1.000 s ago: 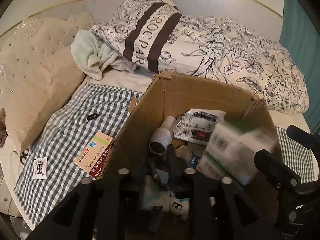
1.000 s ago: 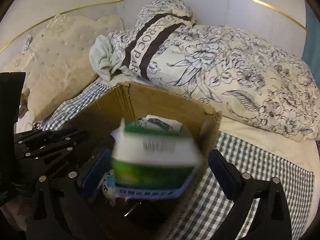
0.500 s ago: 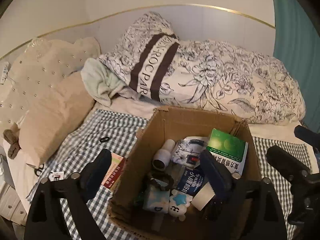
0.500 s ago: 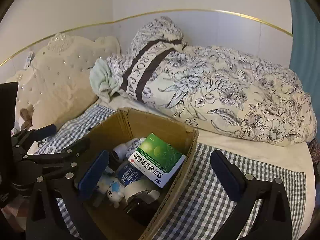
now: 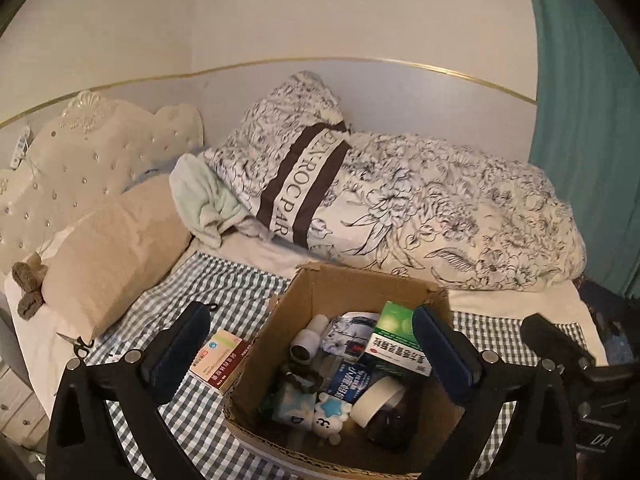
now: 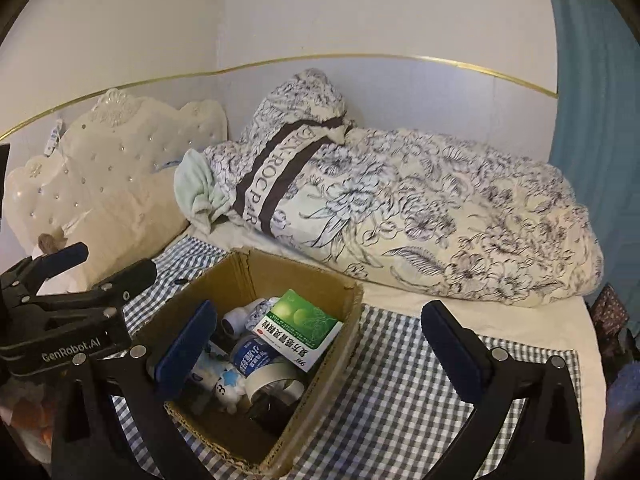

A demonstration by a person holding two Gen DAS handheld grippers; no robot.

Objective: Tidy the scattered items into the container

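Both sets of tongs are spread wide with nothing in them: our left gripper [image 5: 308, 354] and right gripper [image 6: 316, 348] hang above the cardboard box [image 5: 352, 280], probably so we can scout for leftovers. Inside the box sit the green medicine carton [image 5: 394, 340], a tape roll [image 5: 376, 398], a white bottle [image 5: 306, 344] and a little star toy [image 5: 330, 420]. Just left of the box, an orange-and-white packet [image 5: 219, 360] lies on the checked cloth [image 5: 224, 280]; that's our guess for next. Farther left are scissors [image 5: 78, 345]. Beyond the box is just the floral duvet [image 5: 440, 208], nothing blocking us.
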